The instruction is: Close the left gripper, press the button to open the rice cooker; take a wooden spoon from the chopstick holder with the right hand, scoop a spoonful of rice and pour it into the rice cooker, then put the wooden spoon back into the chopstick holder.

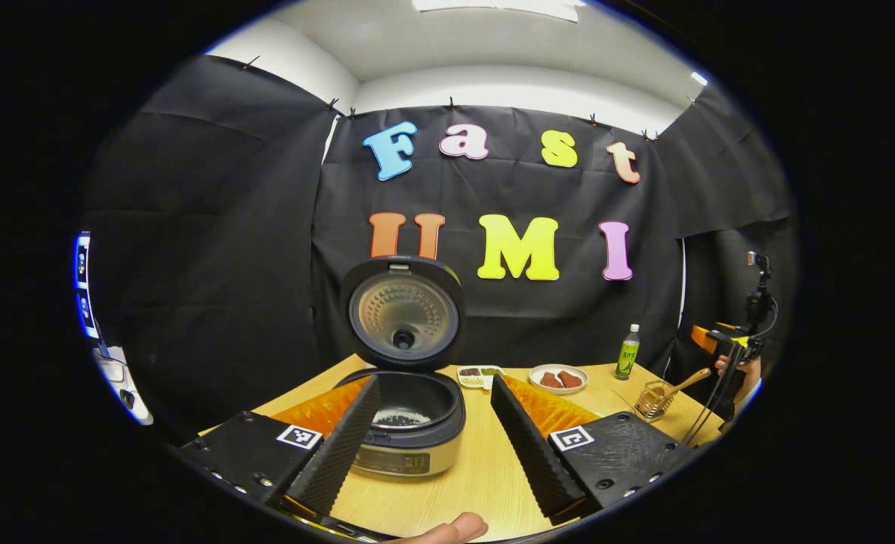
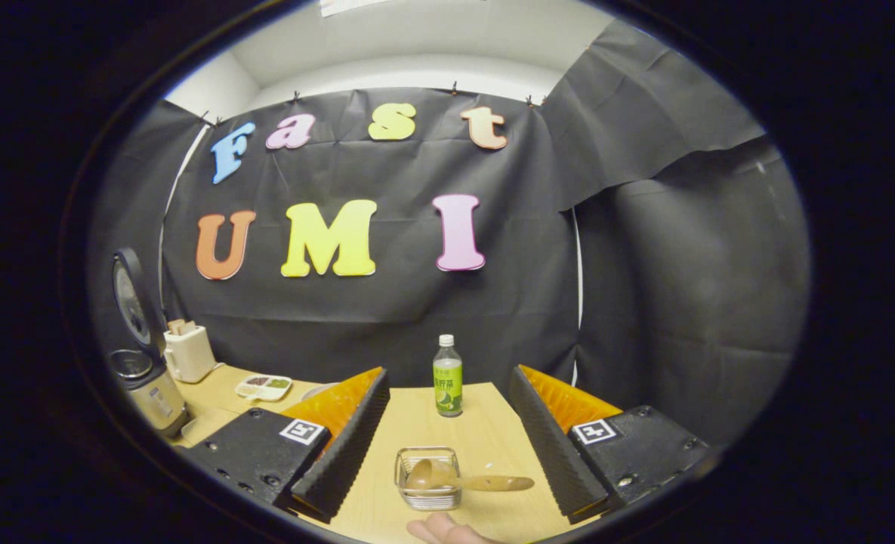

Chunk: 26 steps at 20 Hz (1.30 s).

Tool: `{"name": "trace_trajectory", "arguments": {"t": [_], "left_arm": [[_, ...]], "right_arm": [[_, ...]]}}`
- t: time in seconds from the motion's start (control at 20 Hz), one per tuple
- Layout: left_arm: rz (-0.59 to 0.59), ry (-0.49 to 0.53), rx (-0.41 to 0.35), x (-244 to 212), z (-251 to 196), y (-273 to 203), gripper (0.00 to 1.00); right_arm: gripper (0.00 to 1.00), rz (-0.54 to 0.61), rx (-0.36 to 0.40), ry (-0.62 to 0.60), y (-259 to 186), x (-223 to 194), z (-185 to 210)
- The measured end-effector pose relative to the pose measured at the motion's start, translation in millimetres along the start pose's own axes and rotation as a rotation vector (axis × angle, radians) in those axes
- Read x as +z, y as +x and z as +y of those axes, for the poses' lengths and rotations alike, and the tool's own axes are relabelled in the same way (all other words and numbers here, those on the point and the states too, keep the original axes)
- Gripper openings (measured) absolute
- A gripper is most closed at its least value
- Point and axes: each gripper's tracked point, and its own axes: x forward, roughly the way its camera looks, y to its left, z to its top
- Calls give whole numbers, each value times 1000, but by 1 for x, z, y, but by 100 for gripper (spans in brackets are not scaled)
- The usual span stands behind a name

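Note:
The rice cooker (image 1: 409,423) stands open on the wooden table, its lid (image 1: 403,313) raised upright; dark speckled contents lie in its pot. My left gripper (image 1: 436,381) is open, one finger on each side of the cooker, touching nothing. The wooden spoon (image 2: 466,480) rests in the clear chopstick holder (image 2: 427,477), bowl inside and handle pointing right. My right gripper (image 2: 449,372) is open just behind the holder, with nothing between its fingers. In the left gripper view, the holder (image 1: 655,399) and spoon (image 1: 685,380) sit at far right, near the right gripper (image 1: 726,347).
A green bottle (image 2: 448,376) stands beyond the holder. A divided tray (image 1: 479,375) and a plate of brown pieces (image 1: 558,378) sit behind the cooker. A white appliance (image 2: 188,351) stands by the cooker (image 2: 145,378). Thumbs (image 1: 447,529) show at the bottom.

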Motion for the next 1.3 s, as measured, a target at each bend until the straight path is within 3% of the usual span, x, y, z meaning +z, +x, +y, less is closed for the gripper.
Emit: {"name": "trace_trajectory", "arguments": {"t": [0.25, 0.9, 1.3], "left_arm": [[2, 48, 21, 32, 7, 33, 94], [-36, 76, 71, 108, 29, 138, 94], [9, 65, 21, 120, 35, 243, 95]], "right_arm": [[100, -8, 77, 57, -42, 9, 14], [100, 101, 112, -1, -95, -39, -11], [100, 118, 116, -29, -102, -44, -14]]}}
